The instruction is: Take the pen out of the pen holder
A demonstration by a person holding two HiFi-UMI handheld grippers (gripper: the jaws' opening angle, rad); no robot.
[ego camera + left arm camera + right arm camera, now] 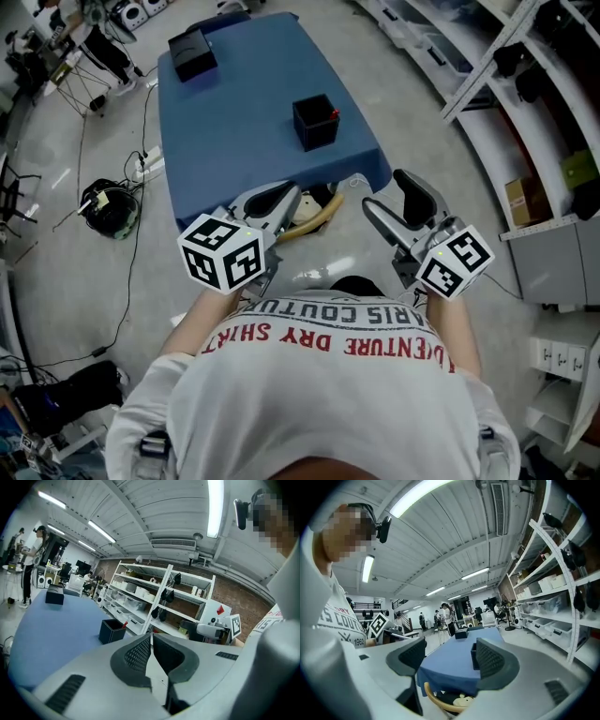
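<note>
1. Pen holder (315,122), a black open-topped box, stands near the right side of the blue table (234,131). Only a red tip of the pen (335,114) shows, at the holder's right rim.
2. A second black box (192,53) sits at the table's far left end, well apart from the holder. Its contents cannot be seen.
3. The pen's shaft is hidden inside the holder. In the right gripper view the holder (474,658) is mostly covered by one jaw, and the pen cannot be made out there. In the left gripper view the pen (123,625) is a small red speck at the rim.
4. A tan curved thing (314,220) lies below the table's near edge, partly hidden by it. What it is cannot be told.
5. The left gripper (281,199) has its jaws together, with nothing between them. The right gripper (398,202) has its jaws apart and empty.
6. Both grippers hang off the table's near edge, close to the person's shirt (328,366). The holder and pen stand farther along the table, well apart from both.
</note>
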